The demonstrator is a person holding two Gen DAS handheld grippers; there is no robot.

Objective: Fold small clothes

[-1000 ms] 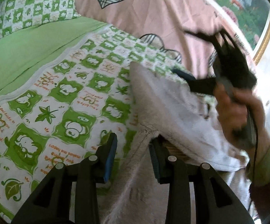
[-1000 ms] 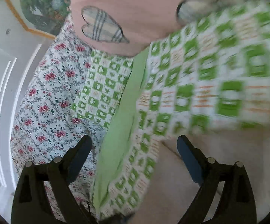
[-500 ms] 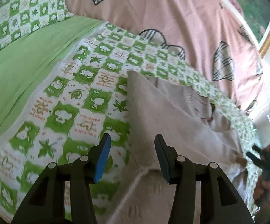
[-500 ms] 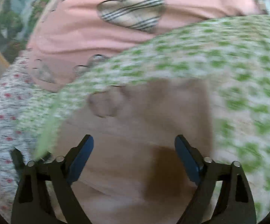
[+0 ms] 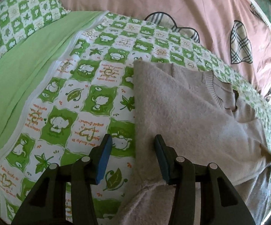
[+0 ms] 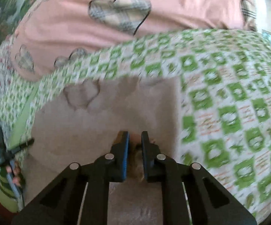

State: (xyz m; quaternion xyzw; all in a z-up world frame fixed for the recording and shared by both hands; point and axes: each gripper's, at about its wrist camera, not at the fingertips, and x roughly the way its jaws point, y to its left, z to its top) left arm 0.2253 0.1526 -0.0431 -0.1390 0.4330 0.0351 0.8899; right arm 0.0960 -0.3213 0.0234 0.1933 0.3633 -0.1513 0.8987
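A small beige knit sweater [image 5: 187, 108] lies on the green-and-white checked bedsheet [image 5: 90, 93], one side folded over with its fuzzy inner face up and the ribbed collar to the right. My left gripper [image 5: 133, 159] is open above the sweater's folded left edge, holding nothing. In the right wrist view the sweater [image 6: 101, 116] lies ahead, blurred. My right gripper [image 6: 135, 140] has its jaws nearly closed on a bunch of the sweater's fabric at its near edge.
A pink quilt with plaid hearts [image 5: 191, 9] lies bunched along the far side of the bed. A plain green strip [image 5: 23, 71] and a checked pillow [image 5: 19, 15] are to the left. The other hand and gripper show at the left edge of the right wrist view [image 6: 6, 161].
My right gripper swung over the sweater and closed from wide open onto its fabric. My left gripper rose back a little and stayed open. The sleeve side now lies folded flat.
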